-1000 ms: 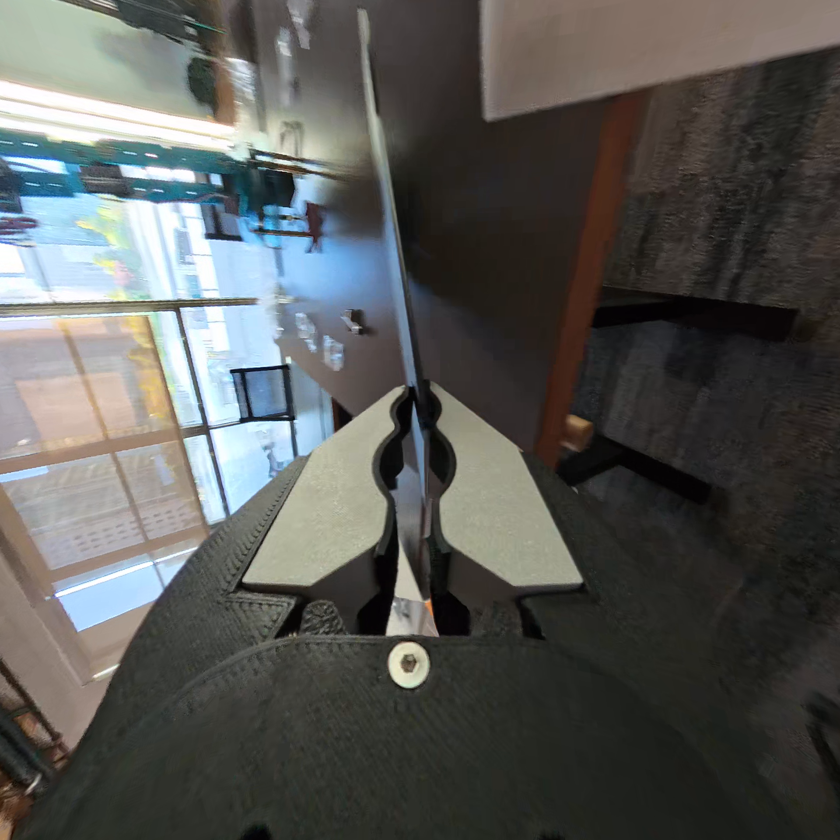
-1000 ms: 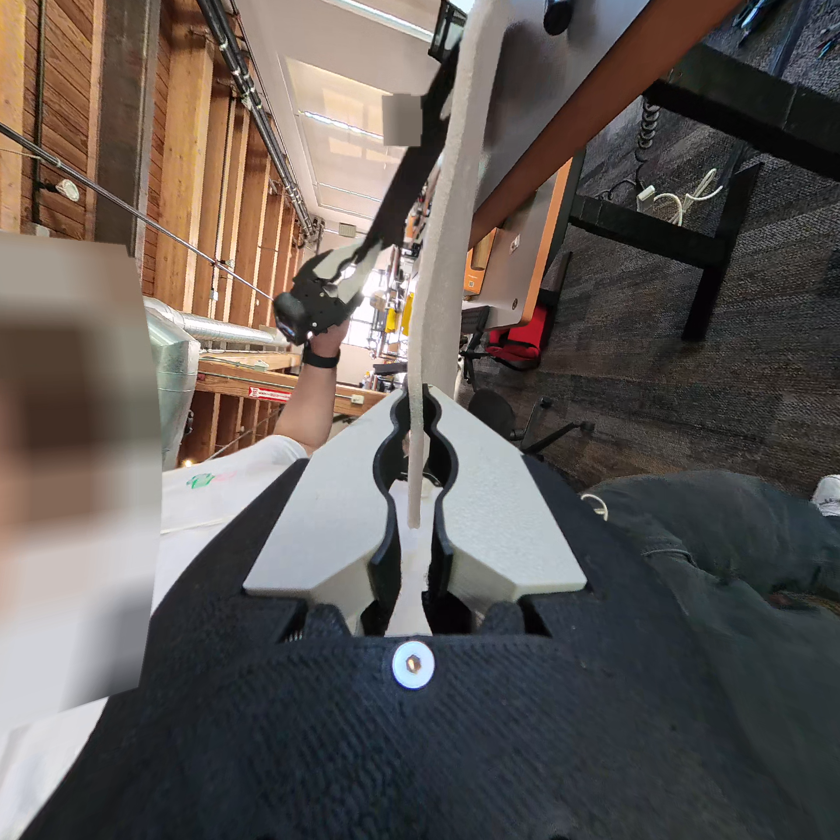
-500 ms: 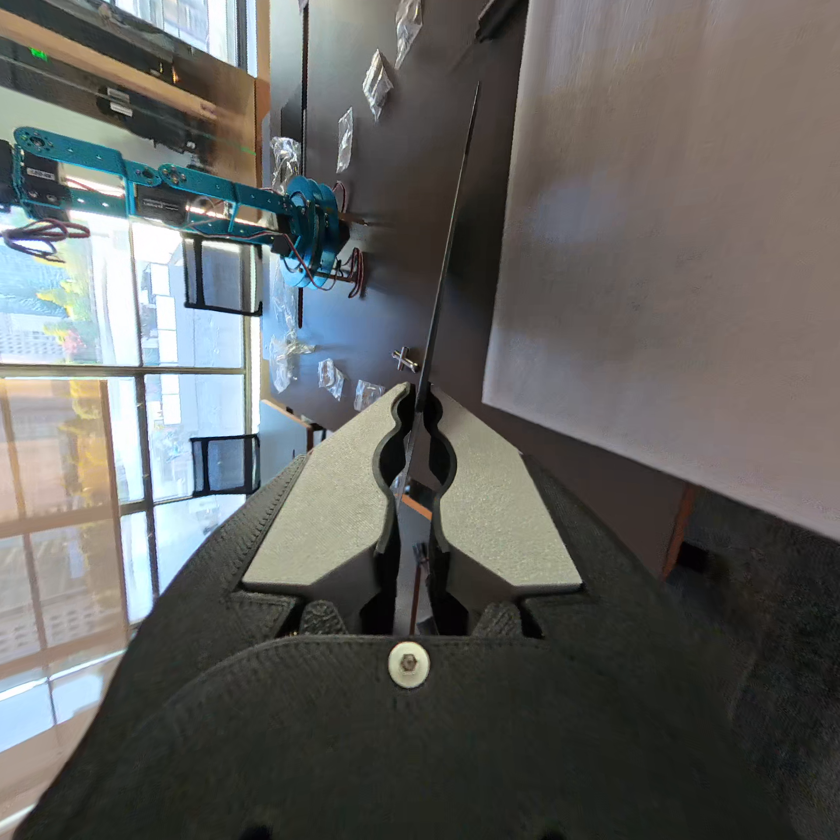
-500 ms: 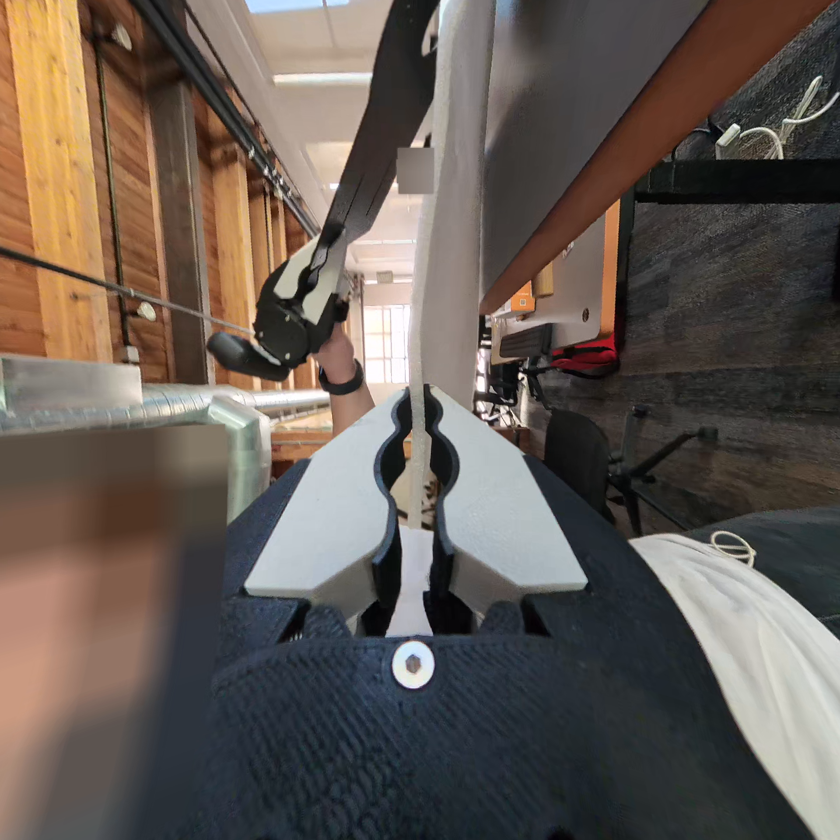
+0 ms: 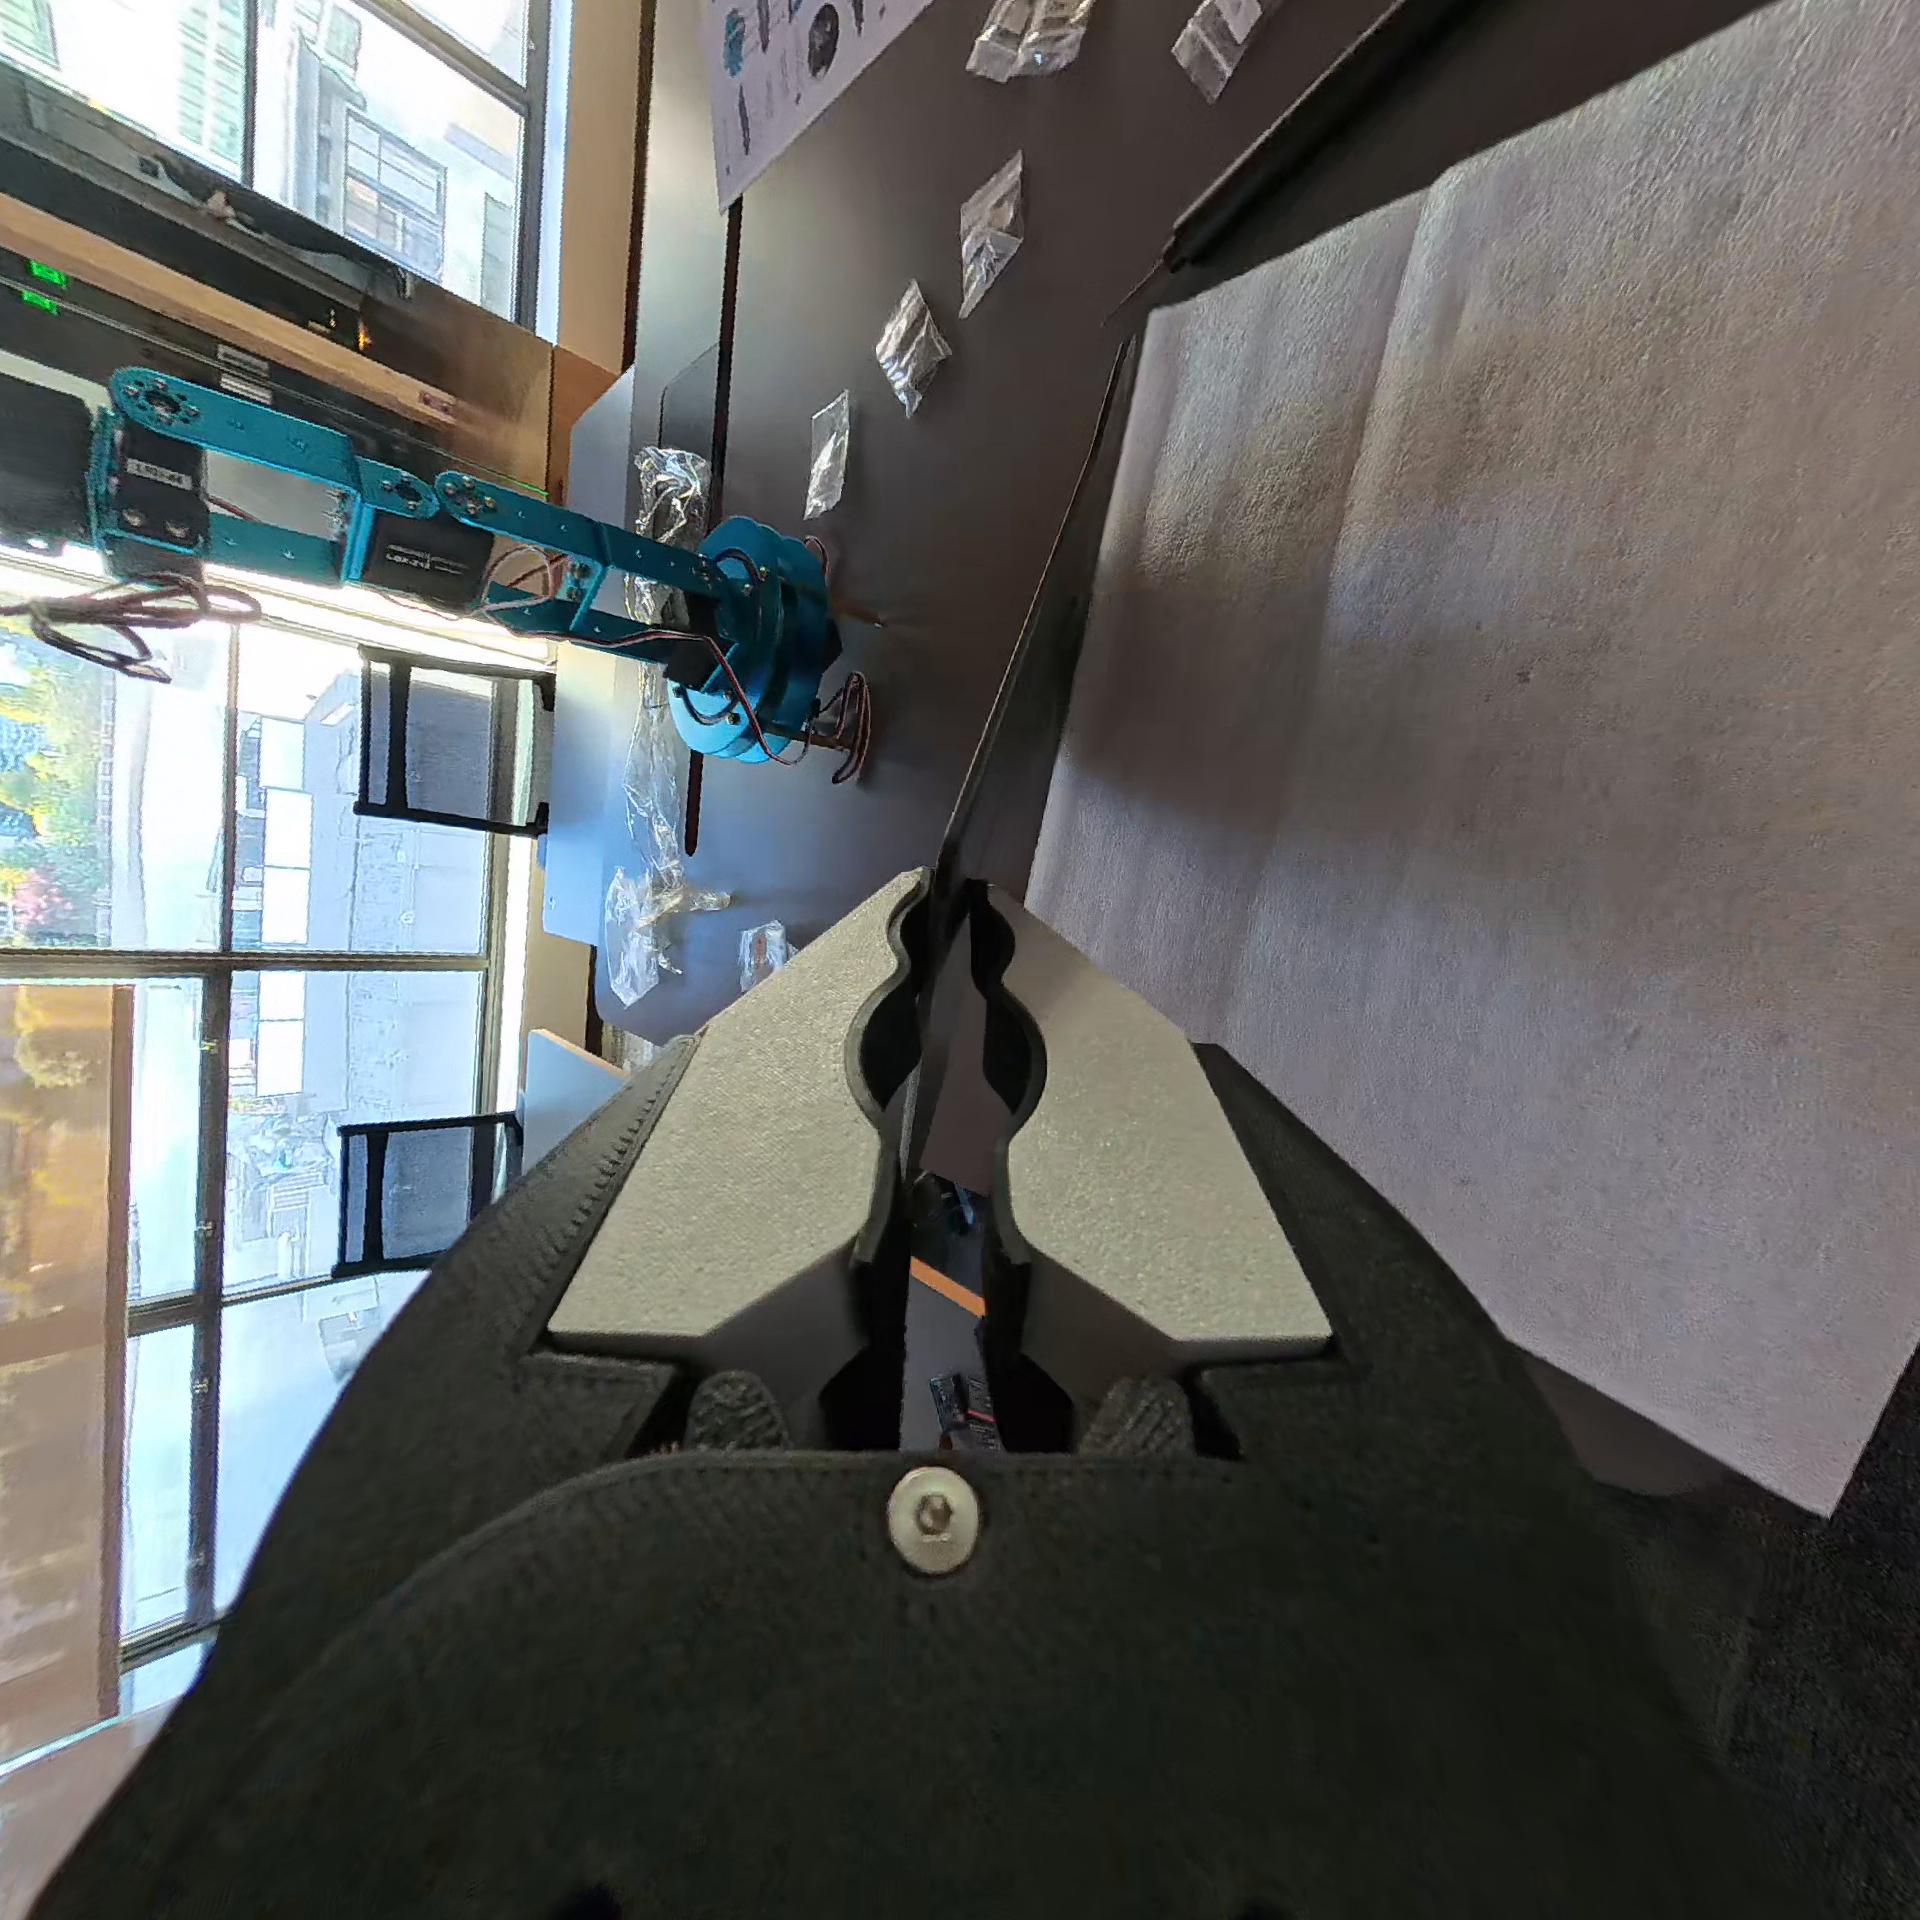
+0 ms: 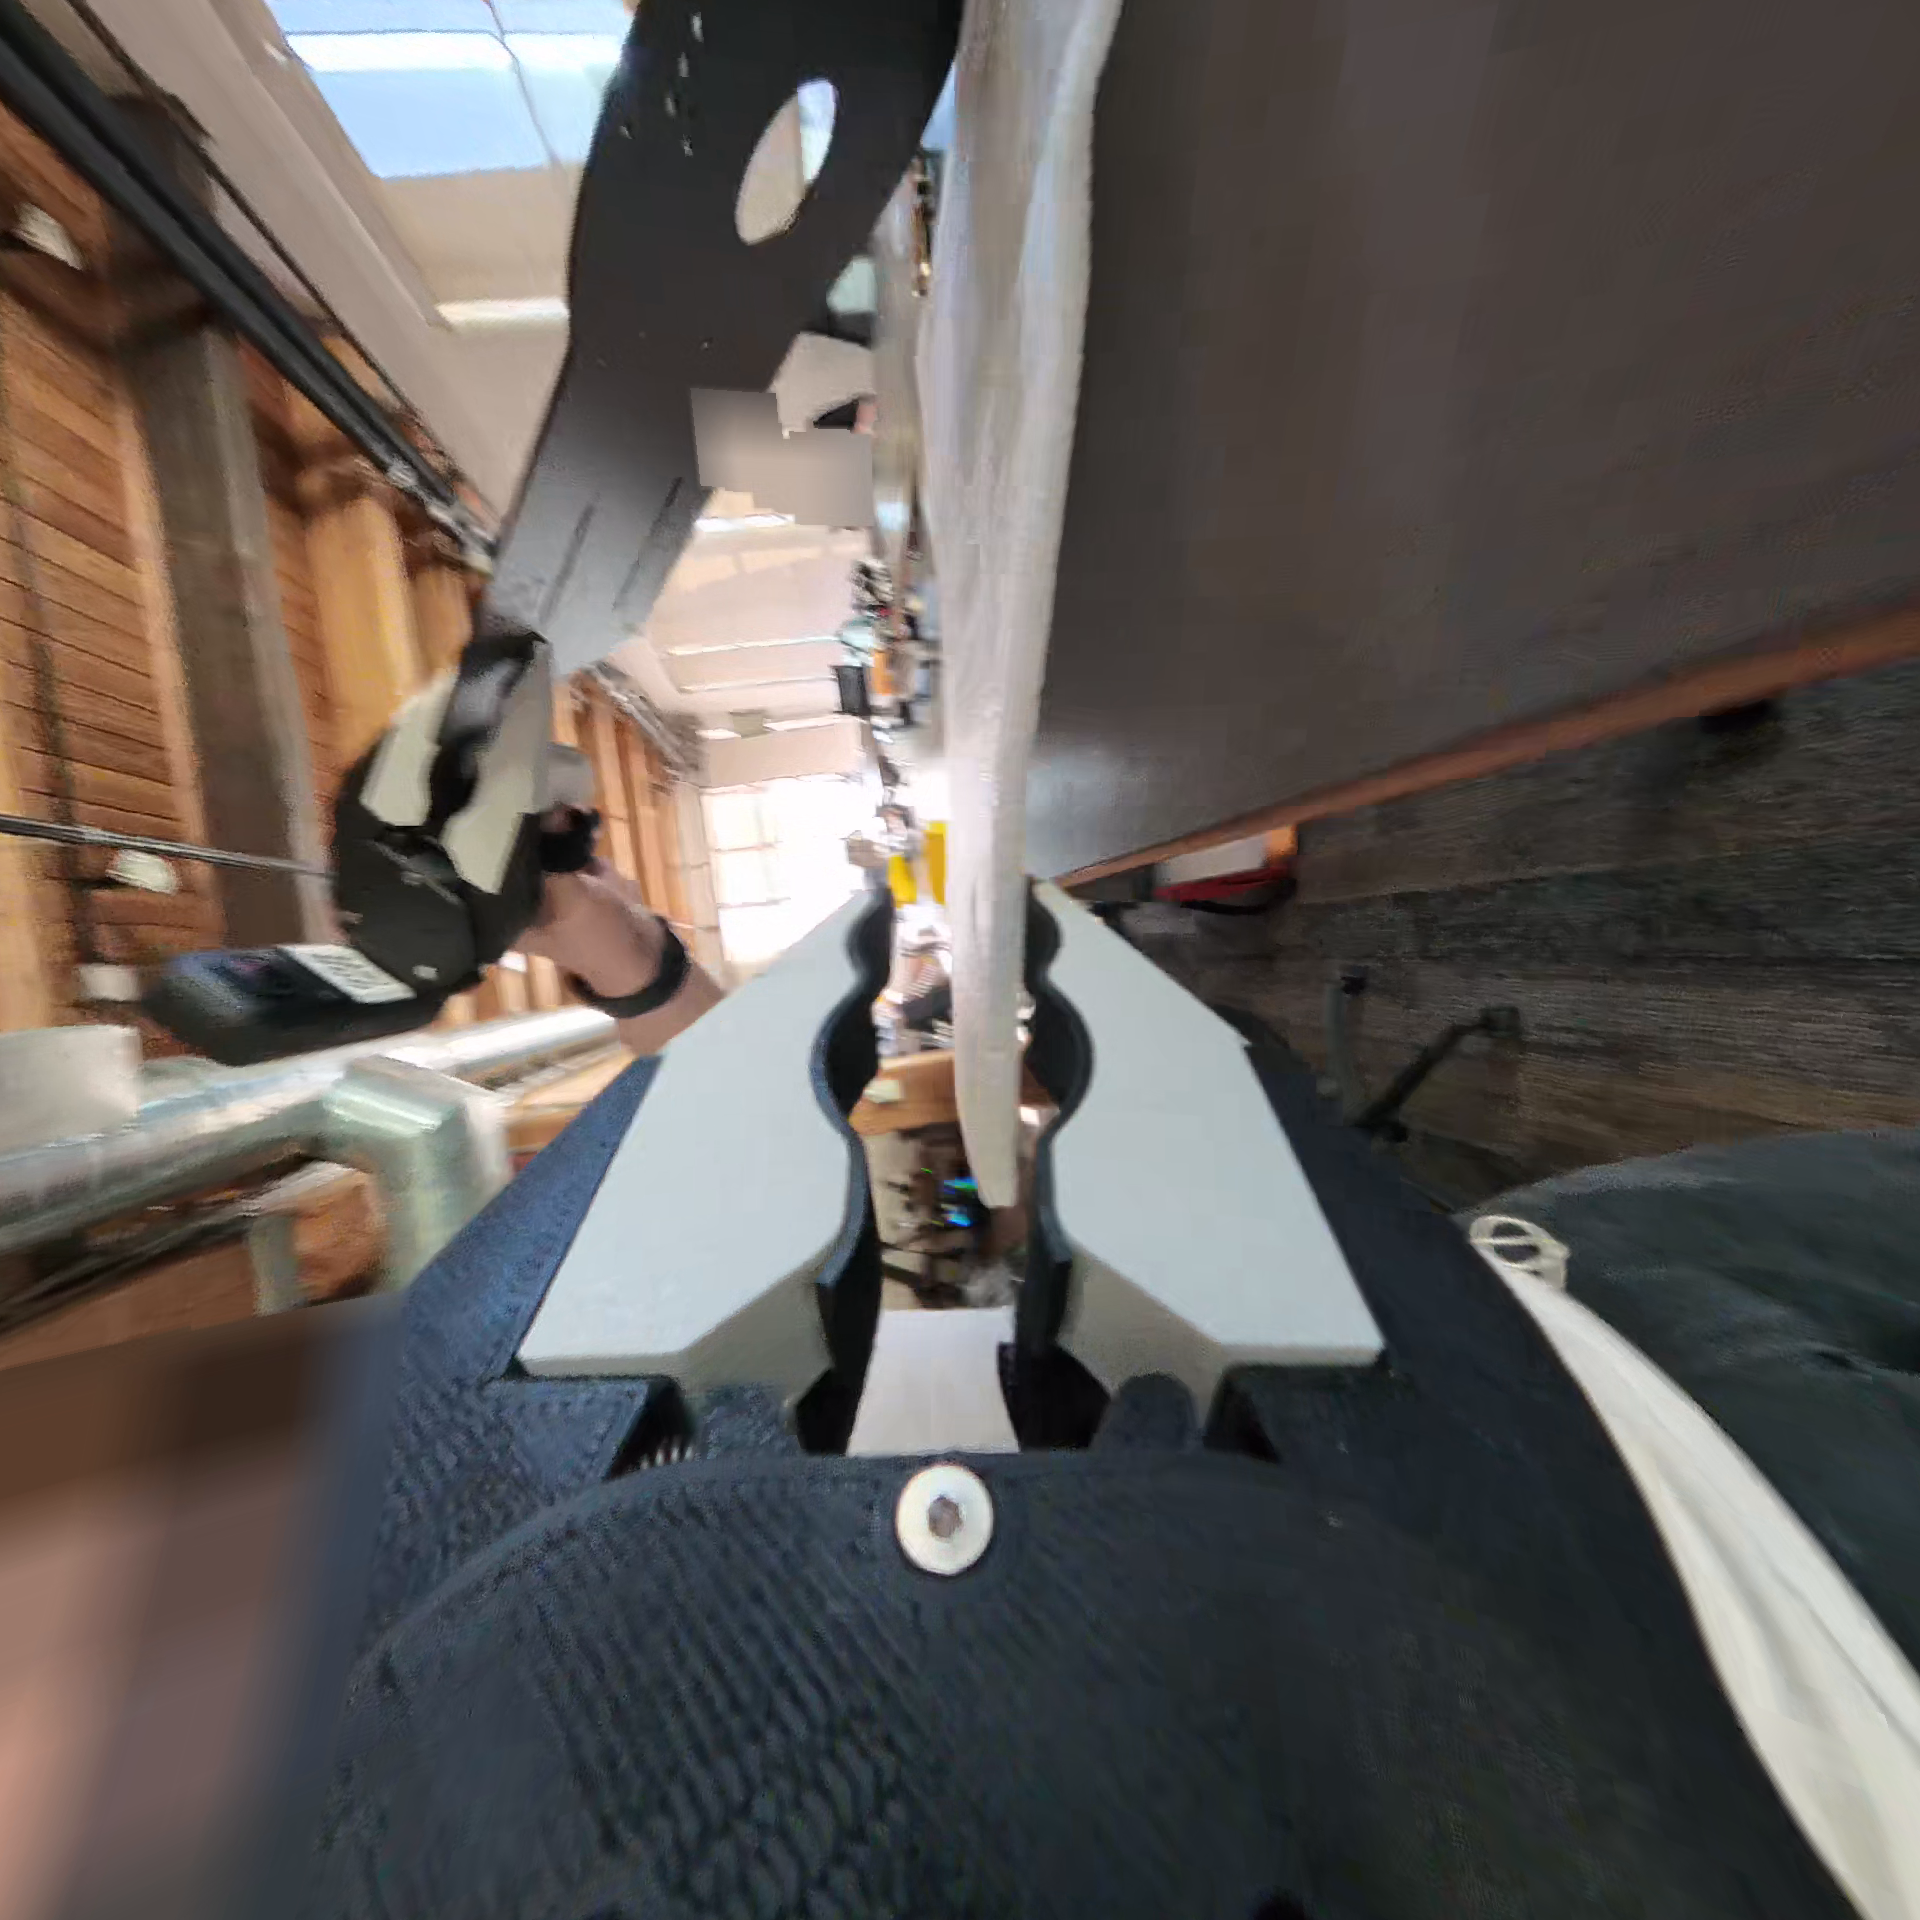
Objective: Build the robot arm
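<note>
- Gripping a thin black plate (image 5: 1023, 665) edge-on, the left claw (image 5: 943, 909) has its grey, textured fingers (image 5: 774, 1122) pinched narrow on the plate's rim.
- Plate is flat and rigid, with a round hole and small perforations in the right view (image 6: 665, 343).
- Right claw (image 6: 956, 925) is parted; a white, nubbly cloth (image 6: 987, 727) edge hangs in the gap, touching the right-hand finger (image 6: 1174, 1174).
- Cloth (image 5: 1507, 779) lies spread on the dark matte table (image 5: 914, 520).
- Blue metal arm (image 5: 582, 582) and clear bags (image 5: 914, 338) sit beyond.
</note>
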`<state>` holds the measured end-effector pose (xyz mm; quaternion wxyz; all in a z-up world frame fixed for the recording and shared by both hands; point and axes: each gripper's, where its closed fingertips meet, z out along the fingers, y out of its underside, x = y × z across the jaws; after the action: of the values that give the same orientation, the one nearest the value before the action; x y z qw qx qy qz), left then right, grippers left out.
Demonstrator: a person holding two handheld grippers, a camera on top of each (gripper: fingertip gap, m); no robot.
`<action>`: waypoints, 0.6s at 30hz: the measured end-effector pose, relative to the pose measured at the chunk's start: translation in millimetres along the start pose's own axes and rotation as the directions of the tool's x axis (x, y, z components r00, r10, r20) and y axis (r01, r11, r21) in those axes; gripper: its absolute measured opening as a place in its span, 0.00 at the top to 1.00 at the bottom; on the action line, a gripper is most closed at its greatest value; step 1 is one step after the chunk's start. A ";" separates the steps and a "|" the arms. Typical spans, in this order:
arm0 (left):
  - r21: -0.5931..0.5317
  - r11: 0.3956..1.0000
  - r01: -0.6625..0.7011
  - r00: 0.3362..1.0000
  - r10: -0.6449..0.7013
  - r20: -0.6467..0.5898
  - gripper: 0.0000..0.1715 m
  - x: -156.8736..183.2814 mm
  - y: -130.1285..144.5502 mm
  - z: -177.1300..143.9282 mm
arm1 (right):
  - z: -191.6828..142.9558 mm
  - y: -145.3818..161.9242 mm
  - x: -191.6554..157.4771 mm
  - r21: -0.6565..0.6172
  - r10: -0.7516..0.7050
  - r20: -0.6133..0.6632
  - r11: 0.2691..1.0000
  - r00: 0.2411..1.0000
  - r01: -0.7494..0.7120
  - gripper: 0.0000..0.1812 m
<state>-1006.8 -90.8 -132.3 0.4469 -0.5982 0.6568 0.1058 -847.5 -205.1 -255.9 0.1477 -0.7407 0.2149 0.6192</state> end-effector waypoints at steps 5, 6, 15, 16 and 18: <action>-0.032 0.999 0.032 0.999 -0.033 -0.025 0.99 -2.5 -1.5 7.4 | -19.2 -12.5 16.5 -0.132 -0.392 -0.317 0.920 0.864 0.370 0.77; -0.042 0.999 0.033 0.999 -0.034 -0.028 0.99 -1.0 -1.3 8.7 | -27.3 -20.6 23.0 -0.172 -0.494 -0.411 0.867 0.766 0.467 0.76; -0.083 0.993 0.079 0.996 -0.082 -0.032 0.99 7.7 -8.2 12.6 | 5.4 -40.4 -33.5 -0.358 -0.909 -0.269 0.400 0.317 0.844 0.67; -0.086 0.993 0.079 0.996 -0.082 -0.032 0.99 8.0 -9.5 13.7 | 22.5 -58.2 -51.7 -0.332 -0.959 -0.239 0.231 0.156 0.915 0.65; -0.092 0.992 0.082 0.996 -0.085 -0.032 1.00 8.5 -11.9 16.0 | 54.5 -105.2 -78.6 -0.332 -0.932 -0.266 -0.150 -0.245 0.931 0.54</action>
<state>-988.0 -89.0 -143.0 0.4113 -0.6466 0.6337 0.1059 -852.4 -77.1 -194.1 0.5125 -0.7533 -0.3979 0.1072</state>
